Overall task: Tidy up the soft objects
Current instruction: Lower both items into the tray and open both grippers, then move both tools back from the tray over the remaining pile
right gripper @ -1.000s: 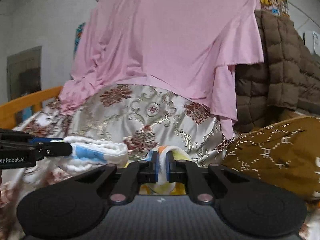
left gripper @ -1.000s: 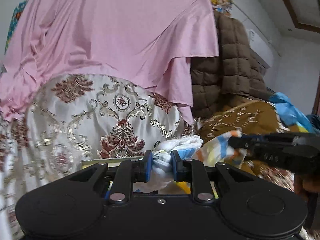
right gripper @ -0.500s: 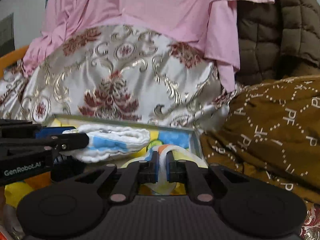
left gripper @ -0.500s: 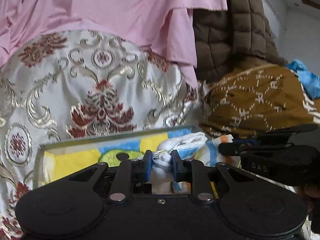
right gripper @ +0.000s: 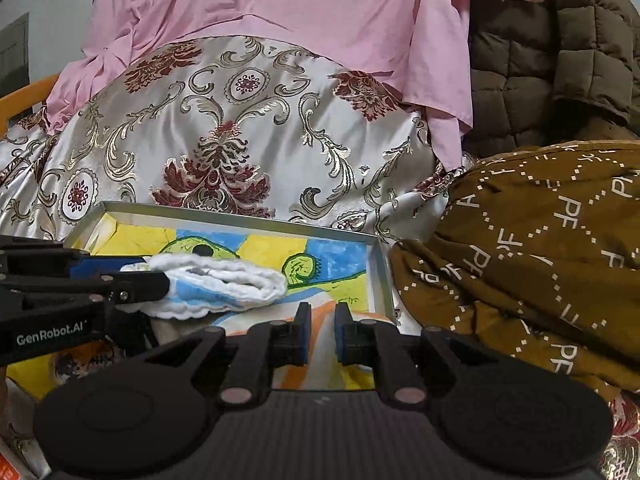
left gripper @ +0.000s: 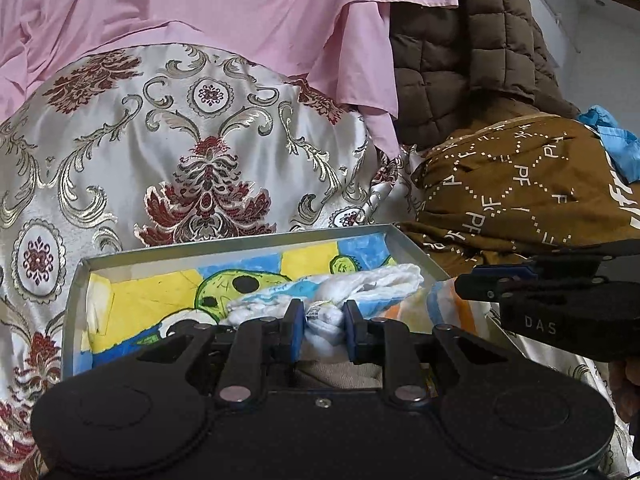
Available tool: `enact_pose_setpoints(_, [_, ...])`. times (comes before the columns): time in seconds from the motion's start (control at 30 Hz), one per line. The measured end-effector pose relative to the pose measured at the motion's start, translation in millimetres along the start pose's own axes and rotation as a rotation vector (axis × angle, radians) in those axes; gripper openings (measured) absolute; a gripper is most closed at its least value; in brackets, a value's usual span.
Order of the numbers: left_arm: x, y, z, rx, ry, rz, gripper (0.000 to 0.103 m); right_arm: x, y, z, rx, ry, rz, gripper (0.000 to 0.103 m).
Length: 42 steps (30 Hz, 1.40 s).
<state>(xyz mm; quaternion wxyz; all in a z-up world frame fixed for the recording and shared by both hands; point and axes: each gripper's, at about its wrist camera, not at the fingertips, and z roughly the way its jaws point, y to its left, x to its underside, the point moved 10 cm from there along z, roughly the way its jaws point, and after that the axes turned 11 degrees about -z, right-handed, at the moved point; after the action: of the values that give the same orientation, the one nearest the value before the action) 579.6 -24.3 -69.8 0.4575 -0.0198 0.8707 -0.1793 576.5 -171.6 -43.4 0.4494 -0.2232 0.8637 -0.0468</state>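
Clamped a white-and-blue padded cloth (left gripper: 372,280) between the blue pads (left gripper: 296,328) of the left gripper (left gripper: 322,320), with a bunched end squeezed in the narrow gap and the rest folded out ahead. Held that cloth low over the right half of a shallow grey tray (left gripper: 240,242), above a painted lining of yellow, blue and green; could not tell whether its far fold touched the lining.

Kept the right gripper (right gripper: 322,328) close by at the tray's right end, fingers set a little apart. Showed an orange-striped cloth (left gripper: 442,306) in that gap and below it. Could not tell whether the pads pinched this cloth or merely stood over it. From the left wrist view, saw the right gripper's tips just beside the padded cloth's outer end.

Found the tray resting on silver brocade bedding (left gripper: 208,152) with dark red flowers and gold scrolls. Behind, draped over the bedding's top, saw a pink sheet (left gripper: 240,8). To the right, hung beside the sheet, noted a brown quilted jacket (left gripper: 460,60). Below it, right up against the tray's right wall, spotted a brown lettered cloth (left gripper: 520,192), with blue fabric (left gripper: 616,140) at its far edge. At far left, glimpsed an orange wooden rail (right gripper: 24,96).
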Motion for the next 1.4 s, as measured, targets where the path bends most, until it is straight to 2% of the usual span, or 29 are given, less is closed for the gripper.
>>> enact_pose_setpoints(0.13, [3.6, 0.9, -5.3, -0.012, 0.004, -0.008, 0.025, 2.6, -0.2, -7.3, 0.005, -0.007, 0.010, 0.020])
enact_pose_setpoints(0.2, [4.5, 0.6, -10.9, -0.013, 0.000, -0.012, 0.025, 3.1, -1.0, -13.6, 0.010, -0.016, 0.014, 0.036])
enact_pose_setpoints(0.3, [4.5, -2.4, -21.5, -0.015, -0.012, -0.012, 0.031, 3.1, -2.8, -27.7, 0.022, -0.041, 0.020, 0.054])
enact_pose_setpoints(0.4, [2.5, -8.2, -35.1, -0.007, -0.030, -0.014, 0.042, 2.7, -5.4, -44.7, 0.028, -0.064, 0.039, 0.063])
enact_pose_setpoints(0.47, [0.4, -12.7, -48.2, -0.004, -0.055, -0.007, 0.055, 1.4, -5.5, -56.4, 0.034, -0.079, 0.039, 0.069])
enact_pose_setpoints(0.53, [-1.6, -16.0, -61.9, 0.000, -0.079, -0.004, 0.063, -0.6, -4.6, -71.1, 0.045, -0.100, 0.032, 0.074])
enact_pose_setpoints(0.63, [-3.9, -19.4, -87.5, 0.005, -0.114, -0.006, 0.071, -4.1, -3.3, -97.3, 0.058, -0.140, 0.036, 0.085])
enact_pose_setpoints(1.0, [-5.6, -33.2, -193.2, 0.003, -0.223, -0.002, 0.085, -15.4, 15.2, -209.8, 0.120, -0.272, -0.004, 0.098])
enact_pose_setpoints(1.13, [0.5, -39.9, -236.4, 0.002, -0.263, 0.008, 0.095, -17.0, 27.1, -253.4, 0.124, -0.322, -0.010, 0.103])
enact_pose_setpoints(1.4, [29.2, -48.4, -306.9, 0.004, -0.306, 0.021, 0.102, 2.1, 52.7, -315.1, 0.117, -0.365, 0.004, 0.103])
